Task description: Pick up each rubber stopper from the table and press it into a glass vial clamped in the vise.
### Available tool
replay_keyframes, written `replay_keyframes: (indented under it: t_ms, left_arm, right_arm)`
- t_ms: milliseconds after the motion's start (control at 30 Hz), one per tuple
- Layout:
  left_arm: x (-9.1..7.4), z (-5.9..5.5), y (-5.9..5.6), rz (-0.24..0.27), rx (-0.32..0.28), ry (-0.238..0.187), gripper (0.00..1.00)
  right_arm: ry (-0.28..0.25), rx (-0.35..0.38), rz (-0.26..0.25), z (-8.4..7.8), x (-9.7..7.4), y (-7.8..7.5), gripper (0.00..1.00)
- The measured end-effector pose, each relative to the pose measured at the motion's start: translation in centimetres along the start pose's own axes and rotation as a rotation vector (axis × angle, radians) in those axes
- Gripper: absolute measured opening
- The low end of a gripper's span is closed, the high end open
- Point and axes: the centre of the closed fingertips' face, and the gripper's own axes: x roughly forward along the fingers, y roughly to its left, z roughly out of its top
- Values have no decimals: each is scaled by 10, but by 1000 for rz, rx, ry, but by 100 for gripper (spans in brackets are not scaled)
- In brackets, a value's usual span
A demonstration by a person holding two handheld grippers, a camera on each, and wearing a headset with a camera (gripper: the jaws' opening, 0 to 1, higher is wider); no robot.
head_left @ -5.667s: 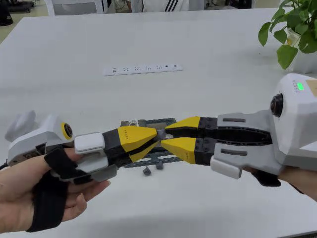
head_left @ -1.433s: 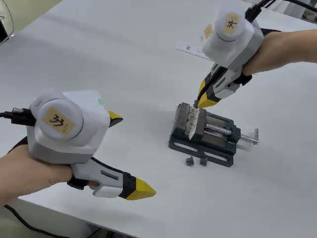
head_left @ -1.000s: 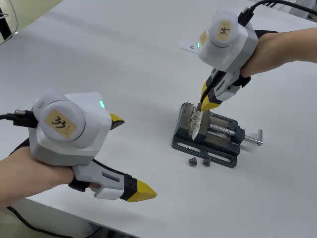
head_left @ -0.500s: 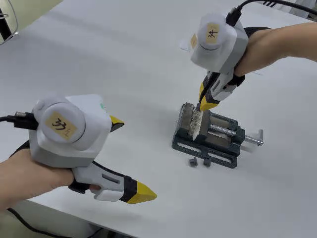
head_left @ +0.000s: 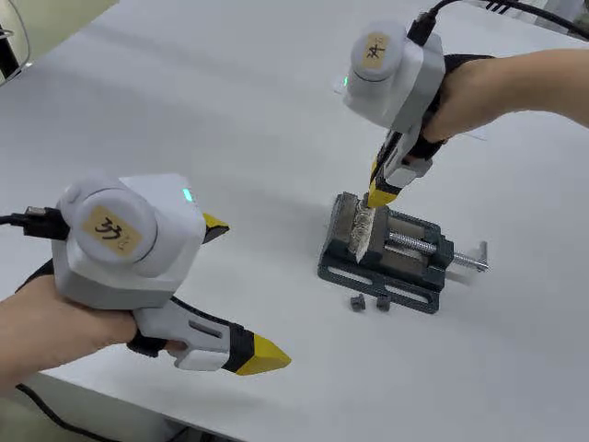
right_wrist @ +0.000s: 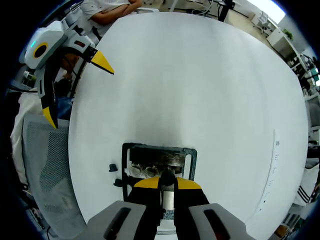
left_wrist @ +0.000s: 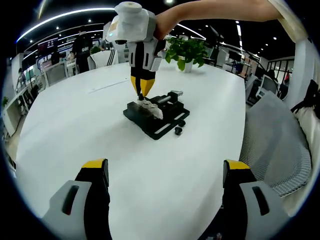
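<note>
A dark vise (head_left: 411, 267) on the white table clamps a row of glass vials (head_left: 363, 227). My right gripper (head_left: 377, 196) points steeply down at the vials' tops, shut on a grey rubber stopper (right_wrist: 167, 178) that sits just above the vials (right_wrist: 145, 171). Two more stoppers (head_left: 357, 301) (head_left: 383, 303) lie on the table by the vise's near side. My left gripper (head_left: 253, 290) hovers open and empty near the table's front left, well away from the vise (left_wrist: 157, 114). From there I see the right gripper (left_wrist: 142, 86) standing over the vials.
A white power strip (right_wrist: 272, 170) lies on the table beyond the vise. A potted plant (left_wrist: 187, 50) stands at the far edge. A grey mesh chair (left_wrist: 280, 145) is beside the table. The vise's screw handle (head_left: 469, 261) sticks out to the right.
Earlier the two grippers met tip to tip over the vise; now they are apart. Over the last second the right gripper has tipped more upright above the vials. The left has barely moved.
</note>
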Motion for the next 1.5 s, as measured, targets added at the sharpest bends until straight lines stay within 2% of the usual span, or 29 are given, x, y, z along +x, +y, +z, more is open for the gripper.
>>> replay_keyframes:
  t_ms: [100,367,400,433,500,633,767,1067,1433,1500]
  left_arm:
    - [0,0,0,-1,1,1,94]
    - [0,-2,2,1,-2,3,94]
    - [0,-2,2,1,-3,3,94]
    - [-1,-2,2,1,-3,2,94]
    - [0,-3,2,1,-4,4,94]
    - [2,-3,1,-4,-4,7,94]
    - [3,-2,0,-7,-8,5,93]
    - [4,-4,2,-7,-15,8,93]
    - [7,-4,0,-16,-14,13,93]
    - [7,-4,0,-15,-16,12,93]
  right_arm:
    - [3,36,1,2,1,-7,3]
    - [42,182,-2,3,4,-5,3]
    - [46,181,-3,2,3,-5,3]
    - [53,222,-5,1,2,-3,4]
    - [56,254,-15,1,2,-1,4]
    - [57,209,-25,1,1,1,5]
    - [34,106,-49,2,6,-8,5]
    - [-8,106,-43,3,6,-12,5]
    - [-41,29,-59,3,5,-8,5]
    - [-49,-2,-60,2,5,-7,6]
